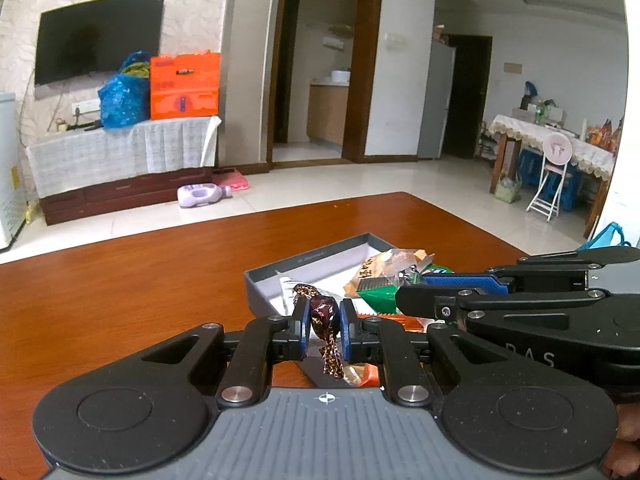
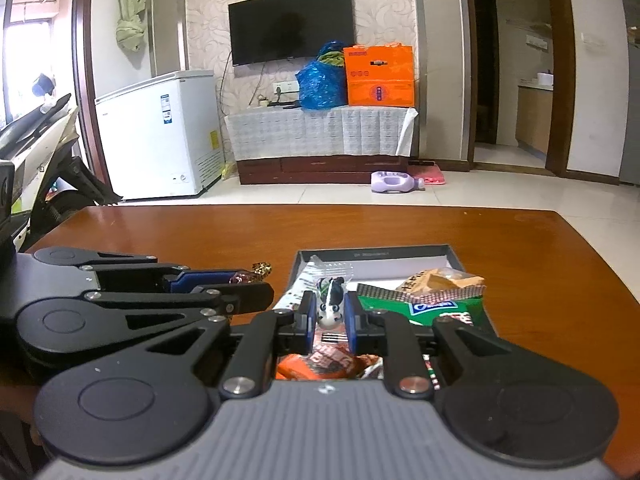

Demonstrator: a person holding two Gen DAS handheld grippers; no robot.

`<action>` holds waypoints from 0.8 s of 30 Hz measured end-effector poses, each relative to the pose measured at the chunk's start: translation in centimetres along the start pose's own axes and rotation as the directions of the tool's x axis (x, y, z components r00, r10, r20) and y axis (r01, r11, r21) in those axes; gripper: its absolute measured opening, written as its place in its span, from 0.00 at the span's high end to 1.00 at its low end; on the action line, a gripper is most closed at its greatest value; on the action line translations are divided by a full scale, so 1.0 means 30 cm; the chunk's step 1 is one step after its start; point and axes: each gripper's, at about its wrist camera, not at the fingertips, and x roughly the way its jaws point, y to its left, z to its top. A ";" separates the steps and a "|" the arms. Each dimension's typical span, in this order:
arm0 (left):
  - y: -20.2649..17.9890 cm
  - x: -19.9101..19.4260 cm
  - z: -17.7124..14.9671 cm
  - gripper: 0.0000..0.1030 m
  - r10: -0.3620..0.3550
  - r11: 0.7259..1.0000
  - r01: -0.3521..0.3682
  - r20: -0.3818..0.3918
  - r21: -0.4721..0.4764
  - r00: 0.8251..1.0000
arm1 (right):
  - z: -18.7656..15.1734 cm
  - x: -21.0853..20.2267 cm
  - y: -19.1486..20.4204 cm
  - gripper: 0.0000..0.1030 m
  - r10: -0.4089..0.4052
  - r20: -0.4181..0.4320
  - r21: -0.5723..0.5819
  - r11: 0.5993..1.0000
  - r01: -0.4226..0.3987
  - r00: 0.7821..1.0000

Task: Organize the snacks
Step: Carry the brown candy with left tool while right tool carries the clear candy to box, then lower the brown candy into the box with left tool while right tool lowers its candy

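Observation:
A grey box with a white inside sits on the wooden table and holds snack packets: a green one, a tan one and an orange one. My left gripper is shut on a brown and gold wrapped candy at the box's near left edge; it also shows in the right wrist view. My right gripper is shut on a black and white wrapped candy over the box.
The table's far edge faces a tiled floor with a purple bottle. A white freezer and a TV cabinet stand beyond. The two grippers are side by side, close together.

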 end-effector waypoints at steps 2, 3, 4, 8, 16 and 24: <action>-0.008 0.007 -0.001 0.84 -0.006 1.000 0.006 -0.001 0.002 1.000 | 0.000 -0.002 -0.011 0.85 -0.005 0.001 0.003 1.000 0.005 1.000; -0.006 0.010 0.000 0.84 -0.009 1.000 0.009 -0.002 0.003 1.000 | 0.002 -0.002 -0.015 0.86 -0.008 0.001 0.005 1.000 0.008 1.000; -0.008 0.013 -0.001 0.84 -0.011 1.000 0.011 -0.002 0.003 1.000 | 0.002 -0.004 -0.021 0.86 -0.009 0.002 0.009 1.000 0.009 1.000; -0.016 0.026 -0.002 0.84 -0.020 1.000 0.020 -0.006 0.013 1.000 | -0.001 -0.012 -0.034 0.86 -0.018 0.001 0.011 1.000 0.018 1.000; -0.035 0.044 -0.003 0.84 -0.030 1.000 0.030 -0.005 0.008 1.000 | -0.005 -0.019 -0.053 0.86 -0.035 0.008 0.020 0.999 0.035 0.999; -0.040 0.059 -0.004 0.84 -0.044 0.999 0.044 -0.009 0.008 0.999 | -0.006 -0.032 -0.066 0.85 -0.050 0.009 0.031 0.998 0.050 0.999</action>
